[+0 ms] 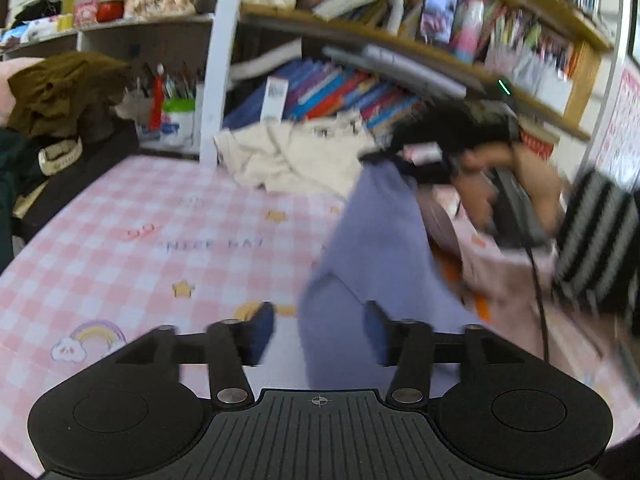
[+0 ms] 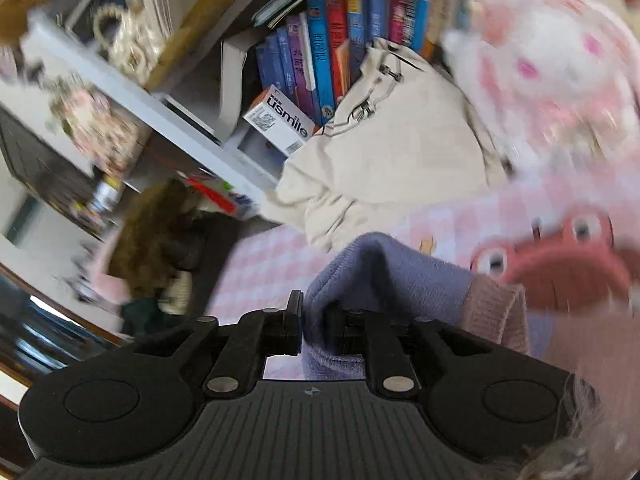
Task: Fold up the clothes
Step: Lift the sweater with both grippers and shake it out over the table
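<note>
The left gripper (image 1: 318, 334), its jaws spread with nothing between them, hovers over the pink checked tablecloth (image 1: 132, 232), while the right gripper (image 2: 314, 328) pinches a fold of the soft lavender-blue knitted garment (image 2: 380, 272). The garment hangs lifted above the tablecloth, draped and blurred. To fold cleanly, I judge the left gripper should catch the free lower edge before the garment is laid flat.

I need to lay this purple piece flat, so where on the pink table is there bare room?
Bare checked cloth lies left of the purple garment, between the cream garment and the left gripper. It is crowded right of the purple piece and along the dark pile at the left edge.
</note>
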Motion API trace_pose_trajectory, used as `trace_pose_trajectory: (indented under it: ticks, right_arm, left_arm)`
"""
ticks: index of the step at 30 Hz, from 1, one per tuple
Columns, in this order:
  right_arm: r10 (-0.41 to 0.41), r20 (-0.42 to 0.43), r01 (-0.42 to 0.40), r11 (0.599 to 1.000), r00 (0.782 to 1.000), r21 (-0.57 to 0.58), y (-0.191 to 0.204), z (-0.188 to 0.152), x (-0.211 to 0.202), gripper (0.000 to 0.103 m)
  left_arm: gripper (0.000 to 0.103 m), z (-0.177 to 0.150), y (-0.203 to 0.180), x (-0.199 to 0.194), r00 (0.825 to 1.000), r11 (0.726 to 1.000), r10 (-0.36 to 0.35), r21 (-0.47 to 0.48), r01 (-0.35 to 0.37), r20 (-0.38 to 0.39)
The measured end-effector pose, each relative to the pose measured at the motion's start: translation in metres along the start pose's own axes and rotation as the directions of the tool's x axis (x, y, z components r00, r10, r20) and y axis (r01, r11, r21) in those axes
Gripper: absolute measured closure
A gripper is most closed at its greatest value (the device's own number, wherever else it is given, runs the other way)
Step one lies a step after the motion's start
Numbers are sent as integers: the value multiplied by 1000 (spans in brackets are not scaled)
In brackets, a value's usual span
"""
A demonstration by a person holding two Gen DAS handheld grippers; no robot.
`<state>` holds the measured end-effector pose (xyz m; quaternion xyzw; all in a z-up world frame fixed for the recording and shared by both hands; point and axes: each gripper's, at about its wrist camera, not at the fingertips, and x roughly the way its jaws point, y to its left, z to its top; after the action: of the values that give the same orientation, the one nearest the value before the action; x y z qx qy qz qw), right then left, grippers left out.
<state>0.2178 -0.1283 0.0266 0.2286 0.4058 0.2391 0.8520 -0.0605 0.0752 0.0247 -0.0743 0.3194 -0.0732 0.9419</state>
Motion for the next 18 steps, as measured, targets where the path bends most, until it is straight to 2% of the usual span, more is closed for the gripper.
trace_pose_trajectory:
  ticks: [1,4,6,8,10,13,16,18]
  right_arm:
    - [-56,0,56,997,998,-61,5,3,11,59]
    - [-112,37,117,973,993,-200,10,-12,-6,53]
    - [-124,71,136,970,990,-203,-4,-29,-33,43]
    - [-201,106,218,960,974,-176,-25,-46,-65,43]
    - [-308,106,320,939,946,-126,-52,-69,-101,43]
    - [-416,75,421,905,906,-65,-88,-109,-149,45]
    - [-551,76,556,826,831,-96,-109,-150,-182,46]
    - [-601,62,604,792,797,-91,-120,-171,-193,49]
  left_arm:
    - [40,-3,-1,5,1000,1000,8,16,-7,-19]
    - [40,-8,-3,22,998,997,6,80,-2,-59]
    - [39,-11,-5,34,996,993,-3,118,13,-85]
    - [39,-11,-9,47,993,990,-33,134,48,-116]
    - [39,-12,-13,62,989,987,-39,150,61,-143]
    - [39,-16,-10,77,987,988,-8,152,32,-158]
    - [40,-21,0,91,978,991,46,129,-20,-203]
    - [43,-22,7,96,970,995,50,93,-28,-239]
